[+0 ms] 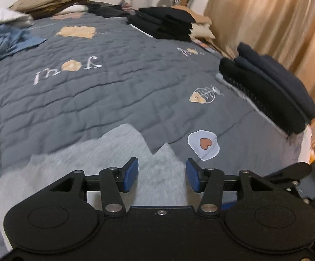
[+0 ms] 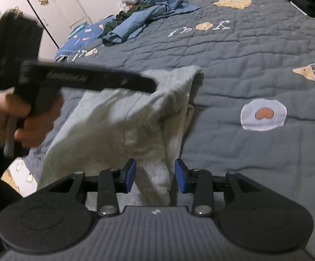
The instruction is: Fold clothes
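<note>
Grey sweatshirt fabric (image 2: pixel 122 117) lies on the bed in front of me, on the near part of the quilt (image 2: pixel 233 61), partly folded, with one edge standing up in a soft ridge. In the left wrist view the same grey garment (image 1: pixel 118 152) lies flat under my left gripper (image 1: pixel 161 175), with a jagged far edge against the quilt.

My right gripper (image 2: pixel 155 175) stands partly open. A fold of the grey cloth rises between its blue pads (image 2: pixel 130 174), but the pads do not press on it; I see a gap on both sides. My left gripper is also partly open, a little wider, and nothing is held between its pads; the cloth only lies below them. In the right wrist view my left hand (image 2: pixel 24 117) holds the handle of the left gripper, blurred, above the left side of the garment.

Just beside the garment, on the quilt, is a printed fried egg with a heart (image 1: pixel 203 144). Farther to the right, near the bed's edge, sits a pile of dark folded clothes (image 1: pixel 270 91), and a second black pile (image 1: pixel 166 25) is at the far side. A crumpled blue garment (image 2: pixel 140 19) lies well apart, at the far left corner. Beige curtains (image 1: pixel 277 21) hang beside the bed.
</note>
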The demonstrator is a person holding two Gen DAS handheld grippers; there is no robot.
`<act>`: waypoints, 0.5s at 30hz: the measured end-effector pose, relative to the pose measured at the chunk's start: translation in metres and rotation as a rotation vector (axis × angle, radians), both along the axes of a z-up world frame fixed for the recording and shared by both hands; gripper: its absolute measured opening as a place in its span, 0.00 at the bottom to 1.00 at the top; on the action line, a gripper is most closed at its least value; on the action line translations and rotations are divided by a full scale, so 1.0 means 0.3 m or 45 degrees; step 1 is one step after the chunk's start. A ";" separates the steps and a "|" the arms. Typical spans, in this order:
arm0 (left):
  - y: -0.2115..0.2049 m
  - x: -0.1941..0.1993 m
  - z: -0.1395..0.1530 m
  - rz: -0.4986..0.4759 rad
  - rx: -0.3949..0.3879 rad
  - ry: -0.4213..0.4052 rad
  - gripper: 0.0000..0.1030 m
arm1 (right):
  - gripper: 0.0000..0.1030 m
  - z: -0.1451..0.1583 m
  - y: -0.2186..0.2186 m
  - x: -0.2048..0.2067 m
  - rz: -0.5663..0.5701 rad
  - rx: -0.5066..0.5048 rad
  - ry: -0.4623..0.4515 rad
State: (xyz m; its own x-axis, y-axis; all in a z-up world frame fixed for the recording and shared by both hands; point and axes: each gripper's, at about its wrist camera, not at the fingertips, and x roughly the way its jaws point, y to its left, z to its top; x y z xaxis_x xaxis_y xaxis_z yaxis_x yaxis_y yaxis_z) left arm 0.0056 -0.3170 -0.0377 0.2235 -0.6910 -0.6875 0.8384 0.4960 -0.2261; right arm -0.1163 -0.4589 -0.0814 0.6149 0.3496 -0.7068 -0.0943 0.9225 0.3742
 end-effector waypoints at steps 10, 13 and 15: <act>-0.070 0.039 -0.106 -0.094 0.096 0.087 0.17 | 0.22 -0.039 0.000 -0.007 0.006 0.105 -0.005; -0.047 0.073 -0.110 -0.053 0.049 0.148 0.07 | 0.04 -0.034 -0.017 -0.012 -0.049 0.161 -0.001; -0.025 0.091 -0.096 -0.025 -0.007 0.170 0.05 | 0.03 -0.032 -0.029 -0.029 -0.079 0.183 0.008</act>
State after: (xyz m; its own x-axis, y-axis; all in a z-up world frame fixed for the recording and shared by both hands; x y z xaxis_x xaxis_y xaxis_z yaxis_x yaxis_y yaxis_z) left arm 0.0328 -0.3245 -0.0666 0.1168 -0.6983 -0.7063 0.8103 0.4781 -0.3388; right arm -0.1249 -0.4676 -0.0912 0.6344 0.4089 -0.6560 -0.0364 0.8635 0.5030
